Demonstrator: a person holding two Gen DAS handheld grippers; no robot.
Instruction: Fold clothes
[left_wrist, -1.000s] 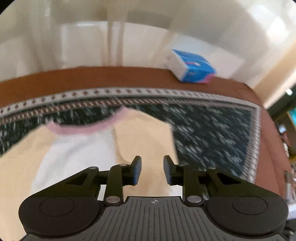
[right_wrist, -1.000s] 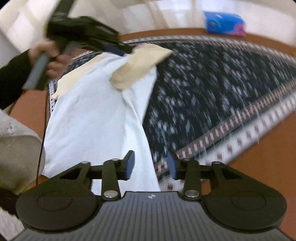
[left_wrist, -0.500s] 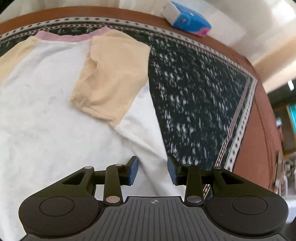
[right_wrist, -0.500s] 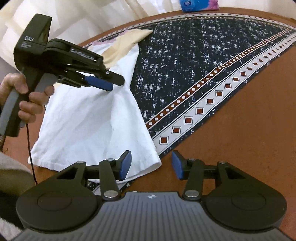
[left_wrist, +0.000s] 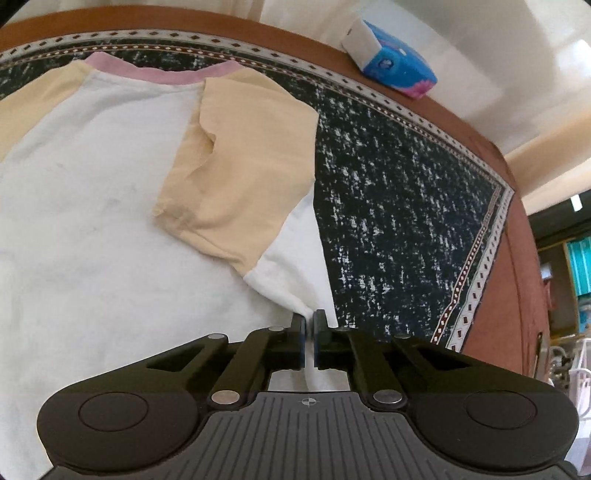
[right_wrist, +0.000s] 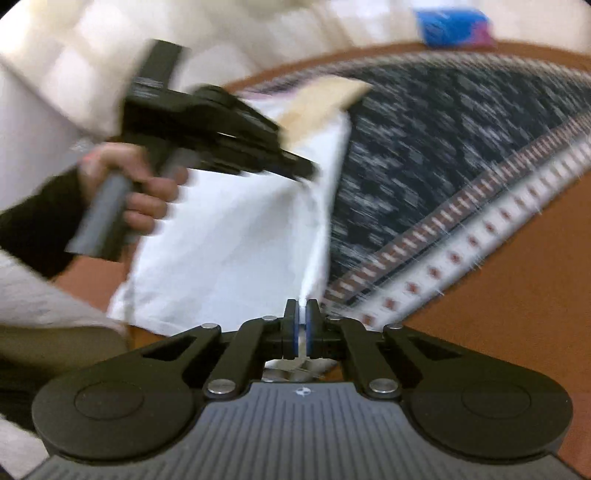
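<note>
Folding called for lifting evenly, since left gripper (left_wrist: 309, 322) and right gripper (right_wrist: 302, 311) jaws had just clamped the shirt's (left_wrist: 110, 240) 3 o'clock edge.

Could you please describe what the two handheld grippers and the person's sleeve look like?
Both grippers, left and right, are matte black: a ribbed grey plate, two round housings, linkage arms with silver rivets, and blue pads inside the fingertips. Seen from the right wrist view, the left one has a pistol-style body with small white lettering and a grey handle. The hand on it comes from a dark sleeve.
</note>
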